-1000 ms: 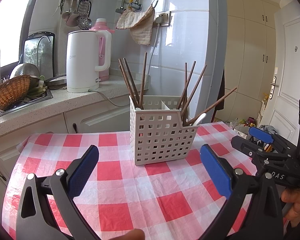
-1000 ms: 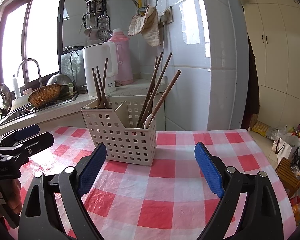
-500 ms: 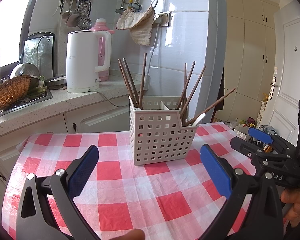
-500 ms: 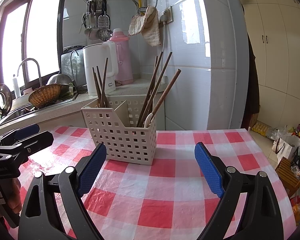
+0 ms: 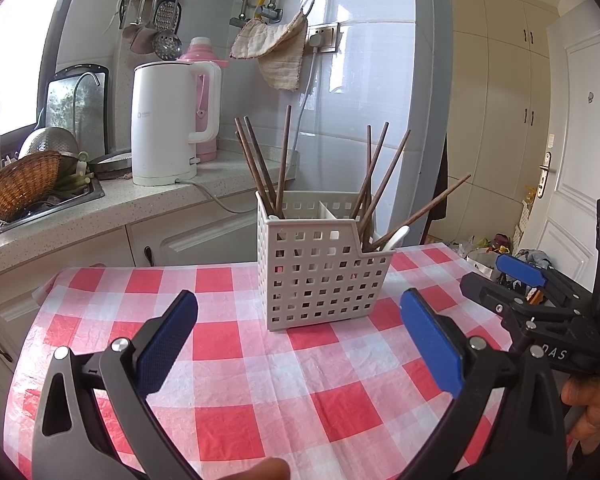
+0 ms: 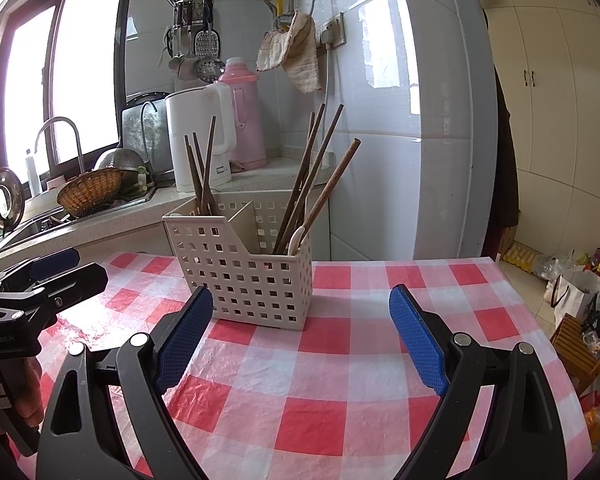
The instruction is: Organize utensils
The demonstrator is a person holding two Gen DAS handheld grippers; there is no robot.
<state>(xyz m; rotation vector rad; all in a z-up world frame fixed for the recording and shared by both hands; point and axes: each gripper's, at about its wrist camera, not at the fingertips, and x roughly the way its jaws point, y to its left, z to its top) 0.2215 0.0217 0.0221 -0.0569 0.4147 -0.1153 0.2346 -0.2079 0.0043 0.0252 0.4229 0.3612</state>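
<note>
Nothing much has shifted since a second ago: both grippers hover where they were, and the caddy has not budged. From my left gripper (image 5: pixel 298 336) I see its blue pads spread wide with nothing between them; my right gripper (image 6: pixel 300 334) is likewise gaping and empty.

Ahead of both stands the white perforated caddy (image 5: pixel 320 276), upright on the red-and-white checked tablecloth (image 5: pixel 260 384), split by a divider into two compartments. Its front wall steps down on the right-hand side. Dark wooden chopsticks (image 5: pixel 260 168) stand in the left compartment, tips down, leaning slightly left and fanned at the top. More chopsticks (image 6: pixel 308 184) fill the right compartment, leaning rightward, one of them tilted far over the rim. A white spoon (image 6: pixel 296 240) rests among them, its handle poking just above the rim.

The caddy sits beyond my fingertips in both views, apart from the pads, roughly centred between the left gripper's fingers and nearer the right gripper's left finger.
</note>
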